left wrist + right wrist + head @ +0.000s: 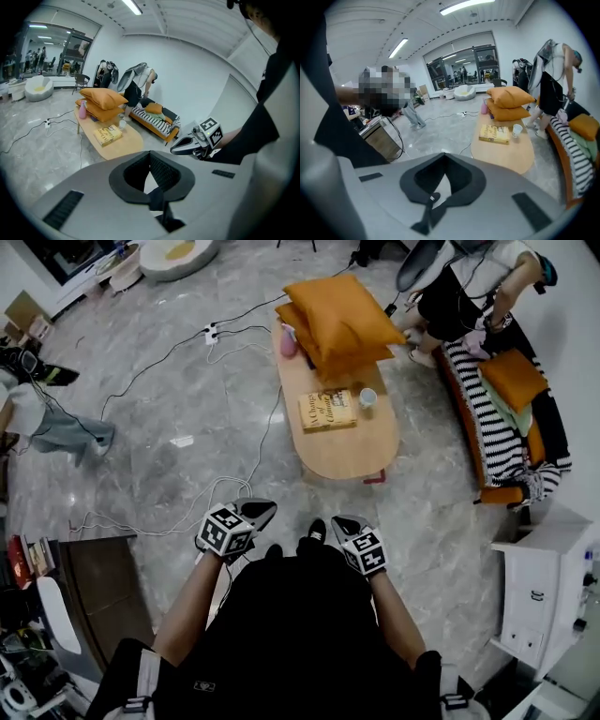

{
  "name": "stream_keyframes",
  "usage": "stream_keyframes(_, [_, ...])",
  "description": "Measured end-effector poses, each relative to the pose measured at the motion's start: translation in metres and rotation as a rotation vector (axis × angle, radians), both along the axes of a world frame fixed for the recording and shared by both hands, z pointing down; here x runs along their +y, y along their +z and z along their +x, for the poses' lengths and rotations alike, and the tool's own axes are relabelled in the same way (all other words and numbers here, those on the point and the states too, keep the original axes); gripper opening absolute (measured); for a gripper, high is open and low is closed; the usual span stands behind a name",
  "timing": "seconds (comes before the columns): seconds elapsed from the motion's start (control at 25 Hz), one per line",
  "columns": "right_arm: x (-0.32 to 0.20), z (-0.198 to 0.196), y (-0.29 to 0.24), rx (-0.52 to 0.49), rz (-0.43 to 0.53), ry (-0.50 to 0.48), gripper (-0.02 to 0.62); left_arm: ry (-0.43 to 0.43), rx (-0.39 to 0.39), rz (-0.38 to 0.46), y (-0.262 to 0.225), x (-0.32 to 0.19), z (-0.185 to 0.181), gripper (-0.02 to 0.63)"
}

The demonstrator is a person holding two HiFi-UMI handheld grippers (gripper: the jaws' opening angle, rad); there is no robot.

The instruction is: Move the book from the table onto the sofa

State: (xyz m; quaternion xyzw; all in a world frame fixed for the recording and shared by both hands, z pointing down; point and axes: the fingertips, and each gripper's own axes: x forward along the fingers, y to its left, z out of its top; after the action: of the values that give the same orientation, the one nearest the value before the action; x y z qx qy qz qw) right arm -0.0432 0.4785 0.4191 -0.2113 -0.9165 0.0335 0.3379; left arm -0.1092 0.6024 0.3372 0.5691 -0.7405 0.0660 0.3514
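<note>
The yellow book [327, 410] lies flat on the oval wooden table [349, 452], next to a white cup [367, 397]. My left gripper [256, 513] and right gripper [344, 523] are held side by side close to my body, well short of the table, both shut and empty. In the left gripper view the book [108, 135] is far ahead beyond the closed jaws, and the right gripper [186, 145] shows at the right. From the right gripper view the book [494, 133] lies ahead too. The sofa [500, 442], with a striped blanket, stands right of the table.
Orange cushions [337, 320] and a pink bottle [288, 341] fill the table's far end. A person [459, 287] bends over the sofa's far end. Cables [169, 352] trail over the floor at left. A white cabinet [548, 587] stands near right, a dark cabinet [103, 587] near left.
</note>
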Motion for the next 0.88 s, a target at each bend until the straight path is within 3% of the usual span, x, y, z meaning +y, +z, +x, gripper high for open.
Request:
stream_keyframes(0.36, [-0.019, -0.03, 0.002, 0.008, 0.022, -0.188, 0.006, -0.133, -0.066, -0.038, -0.011, 0.001, -0.013, 0.009])
stream_keyframes(0.68, [-0.03, -0.033, 0.014, 0.073, 0.012, -0.186, 0.006, -0.155, -0.012, -0.015, 0.004, -0.005, -0.021, 0.009])
stream_keyframes(0.88, [-0.043, -0.045, 0.024, 0.139, 0.046, -0.172, 0.006, -0.163, 0.029, 0.028, 0.012, -0.007, -0.051, 0.009])
